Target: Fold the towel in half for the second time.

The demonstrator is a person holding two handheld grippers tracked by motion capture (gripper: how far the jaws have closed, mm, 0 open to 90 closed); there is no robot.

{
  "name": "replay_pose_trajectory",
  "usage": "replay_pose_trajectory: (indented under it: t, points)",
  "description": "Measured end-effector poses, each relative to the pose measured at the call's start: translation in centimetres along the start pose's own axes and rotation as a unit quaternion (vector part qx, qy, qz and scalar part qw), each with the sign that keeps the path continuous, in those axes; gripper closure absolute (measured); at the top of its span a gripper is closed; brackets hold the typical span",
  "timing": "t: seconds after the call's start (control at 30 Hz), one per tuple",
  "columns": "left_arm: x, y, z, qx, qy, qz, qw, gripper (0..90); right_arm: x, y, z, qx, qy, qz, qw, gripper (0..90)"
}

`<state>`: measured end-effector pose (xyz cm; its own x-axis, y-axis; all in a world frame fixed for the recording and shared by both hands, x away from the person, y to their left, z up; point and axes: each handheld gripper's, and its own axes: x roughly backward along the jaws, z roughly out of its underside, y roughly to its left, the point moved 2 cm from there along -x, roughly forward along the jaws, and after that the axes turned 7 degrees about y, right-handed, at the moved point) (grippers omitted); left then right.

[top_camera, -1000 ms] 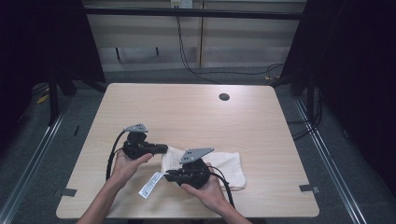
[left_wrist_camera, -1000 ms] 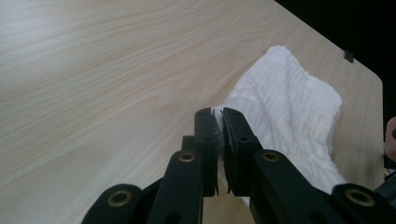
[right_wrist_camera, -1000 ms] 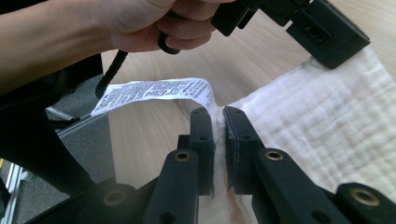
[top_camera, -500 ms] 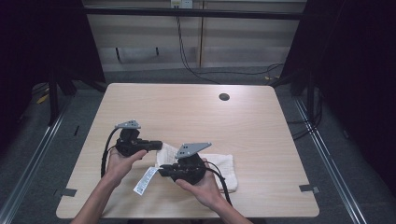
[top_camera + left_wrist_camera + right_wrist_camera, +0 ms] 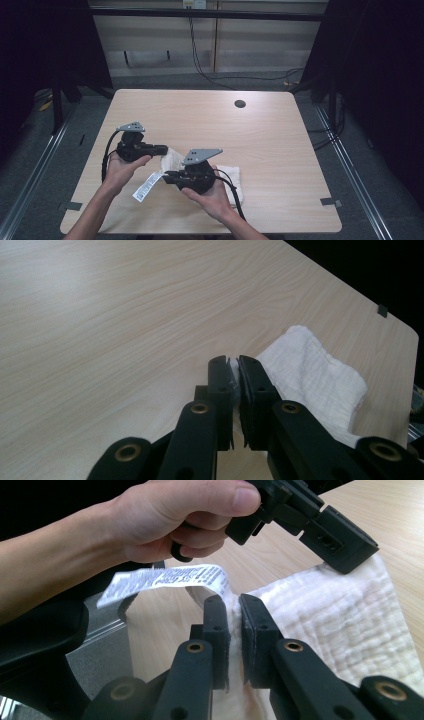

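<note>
- White woven cotton cloth (image 5: 172,159) lies near the front edge of the table, partly lifted between the two grippers; its far part (image 5: 232,177) rests on the tabletop to the right of the right hand.
- The right gripper view resolves the cloth's waffle-like weave (image 5: 345,630) and a printed white care label (image 5: 165,580) hanging from its edge; in the high view the same label (image 5: 146,186) appears as a small white strip with no legible print.
- The left gripper view shows a thin edge of the cloth pinched between the left gripper (image 5: 234,371) jaws, with the rest of the cloth (image 5: 315,375) bunched on the table behind.
- The right gripper (image 5: 234,607) jaws are clamped on a cloth edge beside the label.
- Surface: a light wood-grain rectangular table (image 5: 210,125) with a round black cable hole (image 5: 240,104). Dark curtains stand at both sides, and black cables run across the grey floor behind the table.
- Pose: both forearms enter from the bottom of the high view. The left hand (image 5: 122,167) holds its gripper (image 5: 162,149) pointing right; the right hand (image 5: 210,192) holds its gripper (image 5: 167,176) pointing left.
</note>
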<state>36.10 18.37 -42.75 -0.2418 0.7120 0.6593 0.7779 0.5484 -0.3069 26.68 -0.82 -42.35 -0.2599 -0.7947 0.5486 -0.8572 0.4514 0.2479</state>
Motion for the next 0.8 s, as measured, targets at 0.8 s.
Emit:
replay_pose_trajectory:
  t: [0.8]
  points:
    - [-6.8,-3.7,-3.2,-0.037,0.022,0.023,0.9988,84.5,4.4,-1.6,4.0,-0.037,-0.038,0.058,0.9969,82.1]
